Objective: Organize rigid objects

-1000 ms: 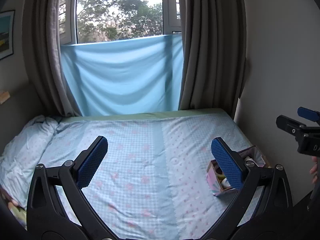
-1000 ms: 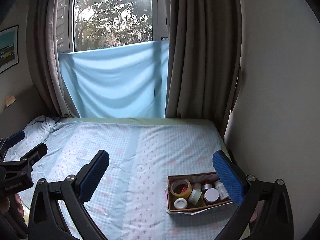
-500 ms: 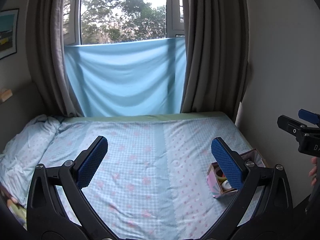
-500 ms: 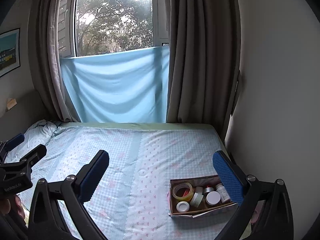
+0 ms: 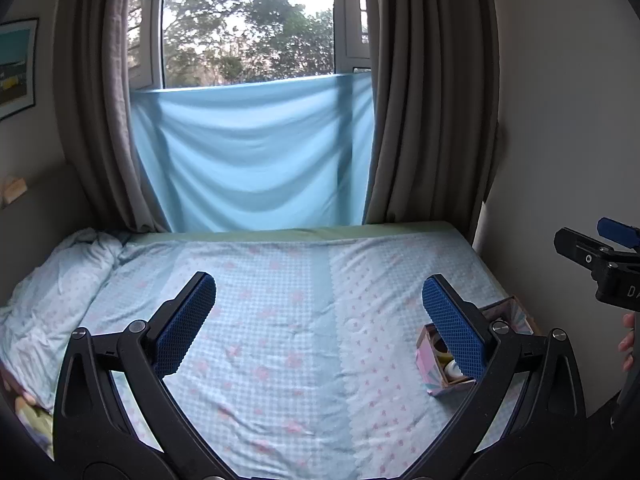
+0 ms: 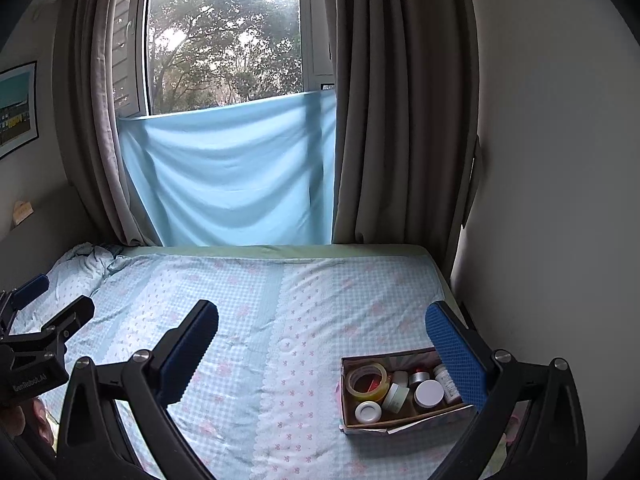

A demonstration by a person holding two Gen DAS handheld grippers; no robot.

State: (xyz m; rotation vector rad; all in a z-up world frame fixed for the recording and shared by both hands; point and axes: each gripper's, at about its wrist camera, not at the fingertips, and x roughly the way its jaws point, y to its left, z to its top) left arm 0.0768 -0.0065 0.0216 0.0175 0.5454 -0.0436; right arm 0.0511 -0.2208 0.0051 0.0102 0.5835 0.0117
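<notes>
Both the left tongs (image 5: pixel 320 320) and right tongs (image 6: pixel 322 344) hang spread wide, empty, above the bed (image 6: pixel 256 300). The box (image 6: pixel 400 426) of jars and tape sits near the bed's right edge, by the wall.

My box (image 6: pixel 404 420) is a low open cardboard tray with pale patterned outer walls, lying flat on the bedspread at about four o'clock in my right view. Inside it, a roll of clear tape (image 6: pixel 368 378) lies at the left end, a white-lidded jar (image 6: pixel 429 393) stands upright mid-box, a small white cap (image 6: pixel 368 411) sits at the front, and a white pill bottle (image 6: pixel 446 382) leans toward the right end.
</notes>
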